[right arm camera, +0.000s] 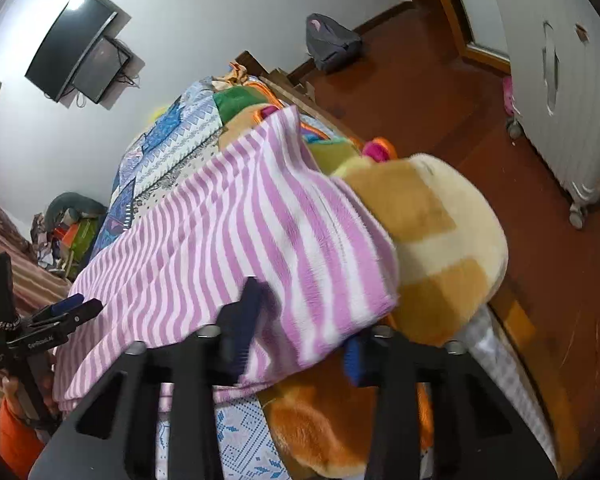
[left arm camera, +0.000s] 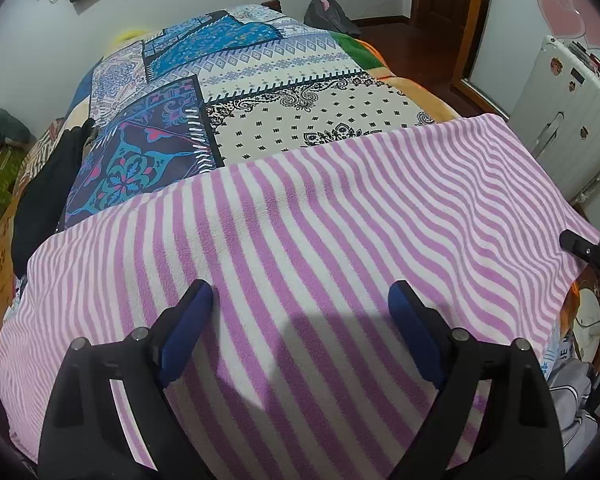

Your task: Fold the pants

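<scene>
The pants (left arm camera: 320,220), a fleece in purple and white stripes, lie spread flat across the near end of the bed. My left gripper (left arm camera: 302,292) hovers just over them with its jaws wide open and nothing between the blue pads (left arm camera: 196,312). It also shows at the left edge of the right wrist view as the left gripper (right arm camera: 72,308). My right gripper (right arm camera: 300,328) is at the right corner of the pants (right arm camera: 204,240), shut on the striped cloth, one pad on top and one under the edge. The picture is blurred there. In the left wrist view its tip, the right gripper (left arm camera: 580,248), sits at the pants' right edge.
Under the pants lies a patterned bedspread (left arm camera: 280,92) over a tan and orange plush blanket (right arm camera: 440,240) that hangs off the bed's side. A black garment (left arm camera: 48,200) lies at the left. A white suitcase (left arm camera: 560,112) and a grey backpack (left arm camera: 328,12) stand on the wooden floor.
</scene>
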Tool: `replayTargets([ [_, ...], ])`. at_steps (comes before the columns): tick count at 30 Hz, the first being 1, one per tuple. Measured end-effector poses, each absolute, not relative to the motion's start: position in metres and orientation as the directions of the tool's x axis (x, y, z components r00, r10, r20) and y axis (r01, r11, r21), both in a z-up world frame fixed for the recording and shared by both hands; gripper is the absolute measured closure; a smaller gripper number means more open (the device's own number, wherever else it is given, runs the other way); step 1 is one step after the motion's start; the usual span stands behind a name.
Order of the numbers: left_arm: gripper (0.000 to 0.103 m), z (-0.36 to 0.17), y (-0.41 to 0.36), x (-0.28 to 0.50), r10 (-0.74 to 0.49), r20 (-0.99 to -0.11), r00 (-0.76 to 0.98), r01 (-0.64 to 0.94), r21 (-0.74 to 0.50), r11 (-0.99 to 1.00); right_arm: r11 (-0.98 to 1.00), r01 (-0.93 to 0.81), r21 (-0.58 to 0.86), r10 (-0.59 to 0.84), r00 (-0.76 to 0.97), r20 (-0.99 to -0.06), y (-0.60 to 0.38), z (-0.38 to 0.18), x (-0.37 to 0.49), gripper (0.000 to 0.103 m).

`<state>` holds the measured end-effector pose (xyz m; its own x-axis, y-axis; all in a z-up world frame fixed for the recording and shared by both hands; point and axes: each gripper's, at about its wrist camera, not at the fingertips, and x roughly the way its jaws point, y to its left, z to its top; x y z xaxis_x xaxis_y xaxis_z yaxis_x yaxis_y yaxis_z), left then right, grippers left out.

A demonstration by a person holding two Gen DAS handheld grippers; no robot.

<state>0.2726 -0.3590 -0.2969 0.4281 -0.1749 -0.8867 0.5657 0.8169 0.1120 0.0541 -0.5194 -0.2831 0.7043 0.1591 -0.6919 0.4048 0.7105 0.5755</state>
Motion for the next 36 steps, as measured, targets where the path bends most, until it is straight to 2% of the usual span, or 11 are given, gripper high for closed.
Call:
replayTargets([
  [1,0.013,-0.296,-0.359,0.273,-0.176,-0.886,0.429,0.564,0.111,0.818,0.716,0.402,0.572,0.161,0.702,-0.694,-0.520,-0.282,0.055,0.080],
  [3,0.014,-0.294,-0.357,0.273,-0.182,-0.885,0.429,0.560,0.102,0.822,0.718,0.391,0.575,0.161,0.711,-0.685,-0.522,-0.277,0.053,0.092],
  [9,0.014,-0.281,-0.338,0.275,-0.226,-0.878,0.421,0.528,0.034,0.849,0.761,0.337,0.555,0.137,0.752,-0.645,-0.513,-0.241,0.057,0.094],
  [15,0.014,-0.254,-0.301,0.271,-0.249,-0.841,0.481,0.501,0.031,0.865,0.815,0.268,0.513,0.116,0.793,-0.598,-0.492,-0.193,0.078,0.094],
  [26,0.014,-0.207,-0.156,0.273,-0.264,-0.752,0.604,0.352,-0.046,0.935,0.928,0.042,0.369,0.164,0.845,-0.509,-0.396,-0.094,0.142,0.094],
  [30,0.014,-0.197,-0.086,0.265,-0.217,-0.724,0.654,0.262,-0.053,0.964,0.941,-0.066,0.333,0.231,0.843,-0.485,-0.344,-0.070,0.167,0.094],
  [36,0.013,-0.197,0.011,0.241,-0.073,-0.704,0.707,0.098,-0.004,0.995,0.911,-0.287,0.296,0.402,0.775,-0.488,-0.242,-0.059,0.202,0.094],
])
